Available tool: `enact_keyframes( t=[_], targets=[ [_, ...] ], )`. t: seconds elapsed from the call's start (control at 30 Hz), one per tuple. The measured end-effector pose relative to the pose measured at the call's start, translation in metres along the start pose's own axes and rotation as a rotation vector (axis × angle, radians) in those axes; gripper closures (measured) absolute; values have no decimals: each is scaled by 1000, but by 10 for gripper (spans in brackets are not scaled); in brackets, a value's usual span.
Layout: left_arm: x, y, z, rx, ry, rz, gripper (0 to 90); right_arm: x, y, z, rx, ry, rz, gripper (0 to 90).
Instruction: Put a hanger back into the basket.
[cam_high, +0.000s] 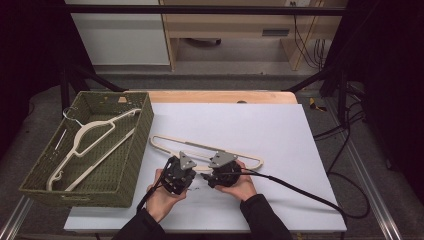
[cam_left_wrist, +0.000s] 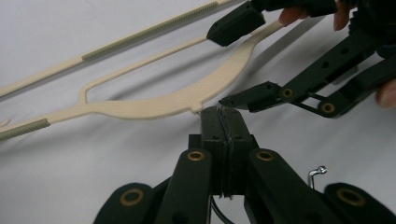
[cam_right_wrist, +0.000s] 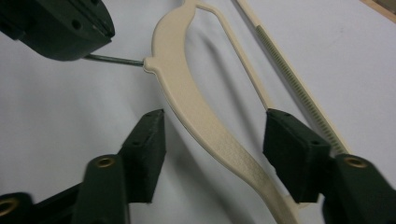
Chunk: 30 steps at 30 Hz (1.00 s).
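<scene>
Left hand-held gripper (cam_left_wrist: 223, 122) clamped on the metal hook (cam_right_wrist: 114, 59) of the cream hanger (cam_high: 210, 150), lying on the worktop (cam_high: 280, 130) right of the basket (cam_high: 135, 150). Right hand-held gripper (cam_right_wrist: 212, 140) apart, straddling the hanger's shoulder without pressing. Likely to swivel on that thin hook or slip free if lifted before closing.

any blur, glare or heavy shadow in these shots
High view: dim, dark surroundings, the sheet evenly lit, no glare. Left gripper view: the left tongs sharp, the near arms at the bottom soft. Right gripper view: the hanger casts a soft shadow, the right tongs slightly blurred.
</scene>
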<state>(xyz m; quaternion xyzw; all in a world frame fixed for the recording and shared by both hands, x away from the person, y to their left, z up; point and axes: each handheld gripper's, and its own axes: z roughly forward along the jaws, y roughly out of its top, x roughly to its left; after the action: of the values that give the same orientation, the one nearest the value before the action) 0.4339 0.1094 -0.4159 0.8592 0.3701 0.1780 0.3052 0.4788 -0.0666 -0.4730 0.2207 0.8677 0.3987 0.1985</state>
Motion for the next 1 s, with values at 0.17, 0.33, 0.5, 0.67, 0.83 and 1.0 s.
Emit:
enact_keyframes(
  t=[0.17, 0.33, 0.5, 0.67, 0.83, 1.0],
  targets=[
    [5, -1, -5, -12, -16, -6, 900, 7, -3, 9, 63, 11, -76, 555],
    [21, -6, -16, -73, -43, -55, 900, 8, -2, 6, 48, 2, -145, 612],
    [33, -15, -25, -126, -55, -92, 845, 7, -1, 4, 47, 17, -162, 630],
    [40, -20, -34, -156, -39, -105, 743, 3, 2, 2, 31, 27, -165, 643],
    [43, -25, -37, -173, -30, -105, 669, 0, 4, 2, 29, 34, -179, 660],
    [46, -30, -31, -189, -53, -120, 558, -3, 5, 0, 28, 40, -188, 674]
  ],
)
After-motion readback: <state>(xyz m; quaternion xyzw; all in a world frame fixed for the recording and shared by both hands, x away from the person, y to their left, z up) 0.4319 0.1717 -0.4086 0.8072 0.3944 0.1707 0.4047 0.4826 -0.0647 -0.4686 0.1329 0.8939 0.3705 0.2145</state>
